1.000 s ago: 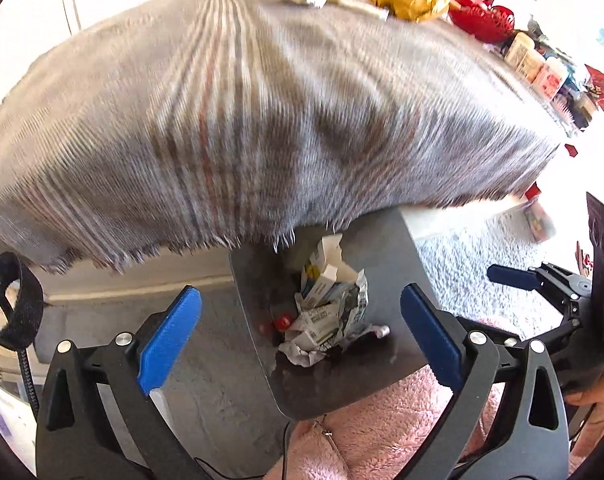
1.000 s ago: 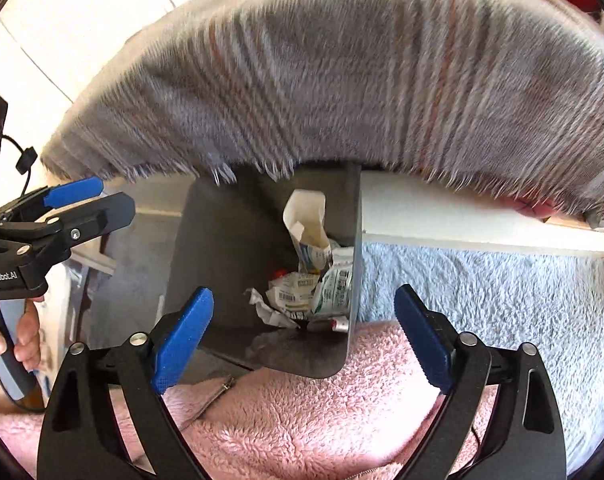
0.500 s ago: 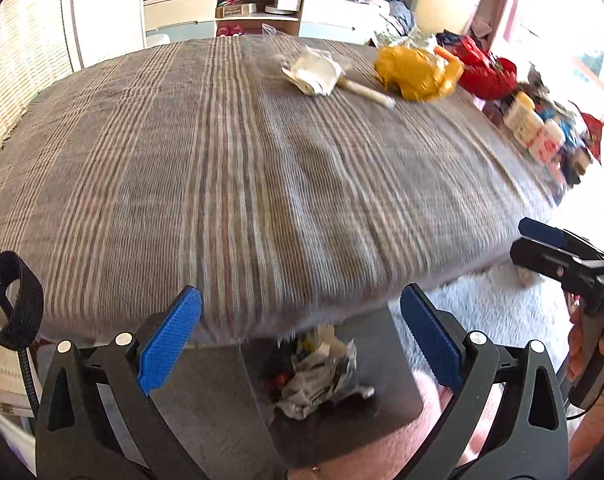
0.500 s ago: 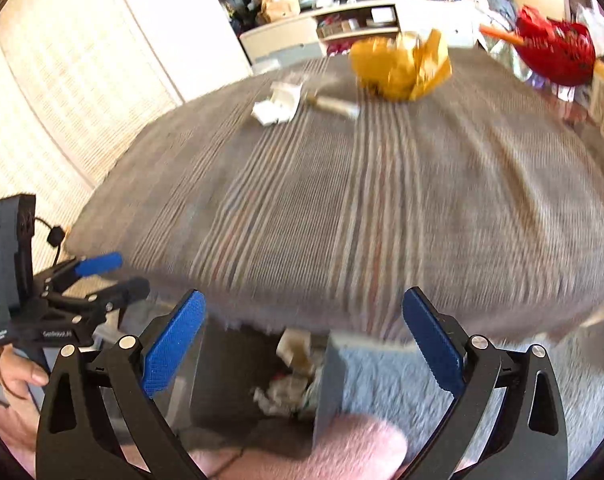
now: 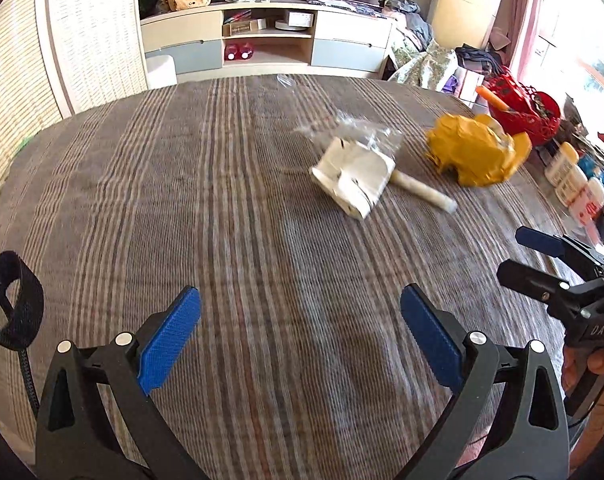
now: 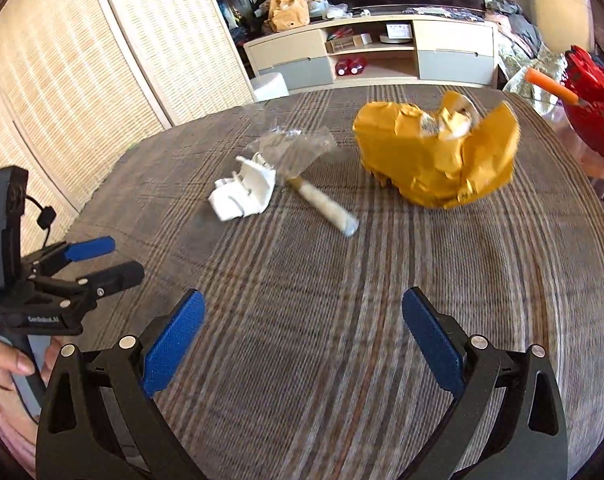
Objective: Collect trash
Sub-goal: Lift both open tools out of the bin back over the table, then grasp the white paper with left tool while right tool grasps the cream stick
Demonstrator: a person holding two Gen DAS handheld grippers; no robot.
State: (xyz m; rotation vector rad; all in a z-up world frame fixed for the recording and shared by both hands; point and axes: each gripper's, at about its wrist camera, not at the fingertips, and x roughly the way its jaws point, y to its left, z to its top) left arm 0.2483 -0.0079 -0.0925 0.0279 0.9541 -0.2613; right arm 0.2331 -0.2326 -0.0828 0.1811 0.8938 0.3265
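On the striped grey tablecloth (image 5: pixel 222 208) lie a crumpled white carton (image 5: pixel 353 182), a clear plastic wrapper (image 5: pixel 355 130), a pale paper roll (image 5: pixel 421 196) and a crumpled yellow envelope (image 5: pixel 473 152). The right wrist view shows the same carton (image 6: pixel 244 194), wrapper (image 6: pixel 294 148), roll (image 6: pixel 325 208) and envelope (image 6: pixel 433 160). My left gripper (image 5: pixel 300 340) is open and empty, well short of the carton. My right gripper (image 6: pixel 302 340) is open and empty too, nearer the roll and envelope. Each gripper appears at the other view's edge.
A red basket (image 5: pixel 521 110) and several bottles (image 5: pixel 573 184) sit at the table's right side. Beyond the table stand a low cabinet (image 5: pixel 270 40) and a woven screen (image 6: pixel 62 80). A hand (image 6: pixel 6 364) holds the left gripper's handle.
Both grippers have risen from the bin of trash under the table's edge to above the tabletop. The bin has dropped out of view; the carton, roll and envelope now lie ahead.
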